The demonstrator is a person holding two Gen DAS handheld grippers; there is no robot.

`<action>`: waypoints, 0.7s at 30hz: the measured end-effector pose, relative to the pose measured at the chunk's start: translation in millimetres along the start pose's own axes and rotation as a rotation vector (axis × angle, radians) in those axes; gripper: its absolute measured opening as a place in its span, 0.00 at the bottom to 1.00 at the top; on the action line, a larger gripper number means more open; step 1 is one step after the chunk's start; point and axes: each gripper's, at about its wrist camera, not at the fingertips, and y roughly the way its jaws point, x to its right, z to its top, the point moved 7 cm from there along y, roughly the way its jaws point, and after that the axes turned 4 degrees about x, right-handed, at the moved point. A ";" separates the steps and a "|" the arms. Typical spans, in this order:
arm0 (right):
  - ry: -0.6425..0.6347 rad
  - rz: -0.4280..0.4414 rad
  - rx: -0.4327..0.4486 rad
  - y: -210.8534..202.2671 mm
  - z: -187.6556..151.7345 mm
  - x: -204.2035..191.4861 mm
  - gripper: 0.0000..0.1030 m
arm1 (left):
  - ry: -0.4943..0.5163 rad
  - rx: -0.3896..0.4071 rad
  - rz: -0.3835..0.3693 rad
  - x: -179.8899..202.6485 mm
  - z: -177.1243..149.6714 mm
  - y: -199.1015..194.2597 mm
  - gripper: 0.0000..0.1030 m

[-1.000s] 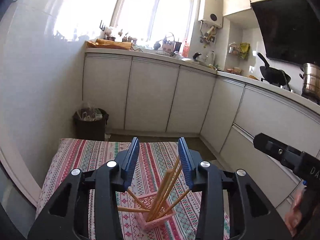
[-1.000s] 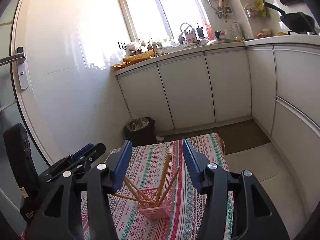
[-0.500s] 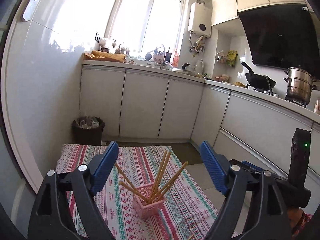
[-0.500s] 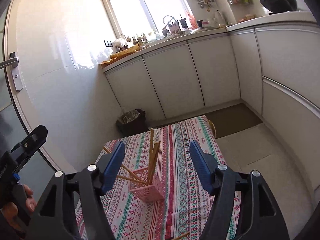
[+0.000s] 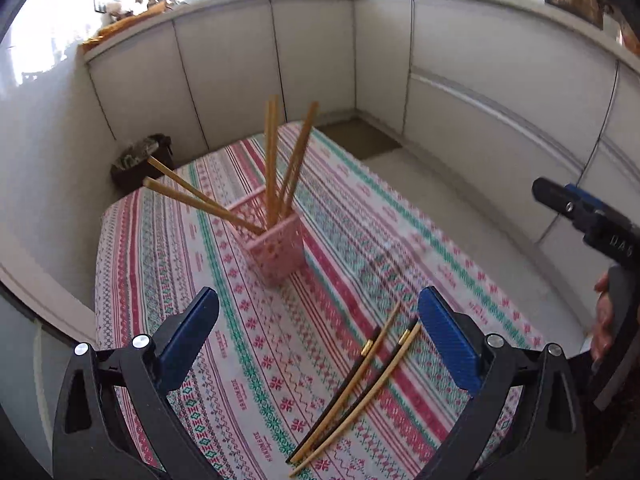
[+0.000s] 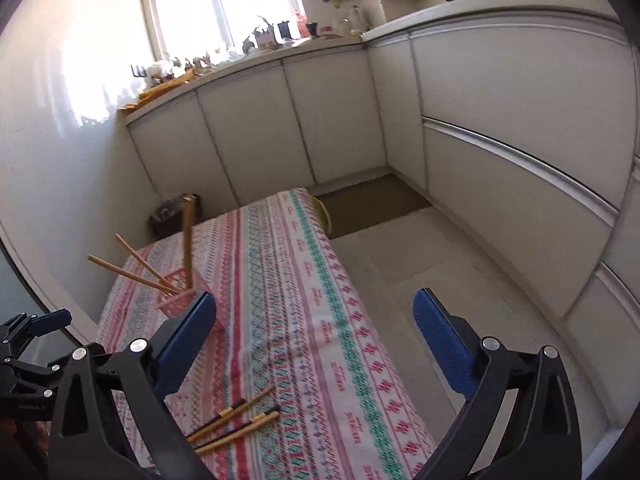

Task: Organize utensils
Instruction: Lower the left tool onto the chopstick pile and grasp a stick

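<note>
A pink perforated holder stands on the striped tablecloth with several wooden chopsticks leaning in it. Loose chopsticks, dark and light ones, lie on the cloth near the front edge. My left gripper hangs above the cloth between holder and loose chopsticks, jaws opening wide, nothing between them. In the right wrist view the holder is at the left and the loose chopsticks lie low left. My right gripper is over the table's right side, jaws opening, empty.
White kitchen cabinets line the back and right. A dark rubbish bin stands beyond the table's far corner. Grey floor runs along the table's right edge. A hand holds the right gripper's handle.
Both grippers have tipped down toward the table and spread their jaws much wider. The loose chopsticks near the front edge have come into view.
</note>
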 end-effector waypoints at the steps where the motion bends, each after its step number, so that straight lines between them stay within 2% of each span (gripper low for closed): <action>1: 0.013 -0.025 -0.015 3.2 -5.8 10.1 0.93 | 0.033 -0.044 0.000 6.7 -7.6 11.2 0.93; 4: 0.045 -0.055 -0.073 14.4 -16.1 32.2 0.93 | 0.115 -0.131 0.005 23.2 -23.1 42.1 0.88; 7: 0.056 -0.068 -0.077 16.7 -16.2 43.4 0.93 | 0.169 -0.224 -0.014 37.3 -33.9 71.3 0.72; 9: 0.062 -0.072 -0.073 16.2 -14.9 47.5 0.93 | 0.221 -0.270 -0.037 48.8 -38.8 87.2 0.52; 14: 0.068 -0.063 -0.096 16.7 -16.1 51.7 0.93 | 0.354 -0.370 -0.108 78.1 -47.2 114.0 0.29; 15: 0.074 -0.059 -0.101 17.0 -16.4 53.0 0.93 | 0.378 -0.386 -0.131 84.4 -48.1 118.6 0.26; 21: 0.101 -0.028 -0.125 18.1 -15.9 54.6 0.93 | 0.472 -0.472 -0.177 102.9 -53.6 144.8 0.26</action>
